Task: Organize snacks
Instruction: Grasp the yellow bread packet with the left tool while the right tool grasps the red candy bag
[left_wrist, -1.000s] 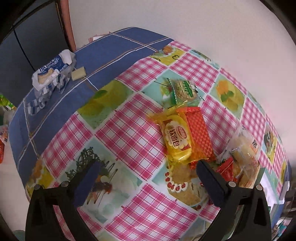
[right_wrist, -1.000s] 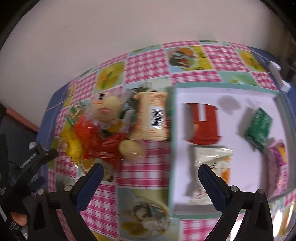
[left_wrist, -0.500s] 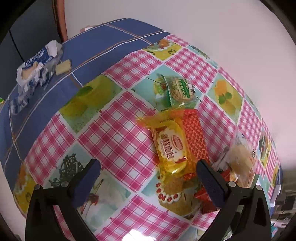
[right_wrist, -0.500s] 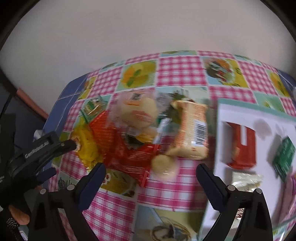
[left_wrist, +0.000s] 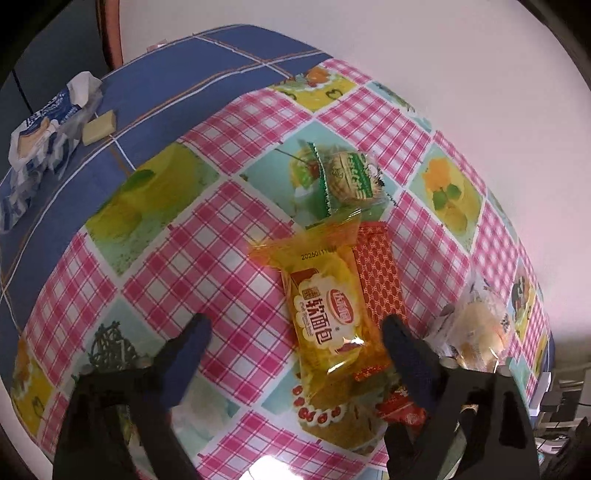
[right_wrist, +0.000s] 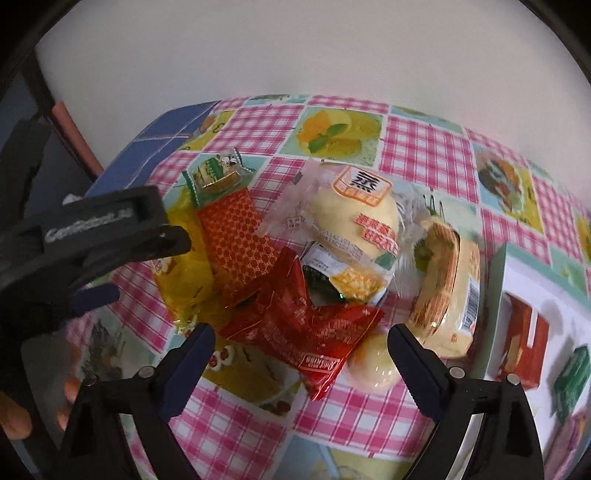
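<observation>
A heap of snack packets lies on the checked tablecloth. In the left wrist view my left gripper (left_wrist: 295, 332) hangs over a yellow bread packet (left_wrist: 325, 314). Its jaws are closing and the pads stand clear of the packet. An orange-red packet (left_wrist: 378, 273) lies under it and a green-wrapped snack (left_wrist: 347, 177) lies beyond. My right gripper (right_wrist: 301, 338) hovers over a crumpled red packet (right_wrist: 295, 325). Its jaws are closing slightly with nothing pressed. A clear-wrapped bun (right_wrist: 354, 218) and an orange packet (right_wrist: 447, 280) lie behind.
A white tray with a teal rim (right_wrist: 496, 280) stands at the right and holds a red packet (right_wrist: 524, 339) and a green one (right_wrist: 570, 380). On the blue cloth at far left lie a torn blue-white wrapper (left_wrist: 44, 122) and a beige block (left_wrist: 99, 127). A wall runs behind the table.
Both grippers came down toward the heap. The right one swung left from the tray to the pile. The left jaws have narrowed around the yellow packet.
</observation>
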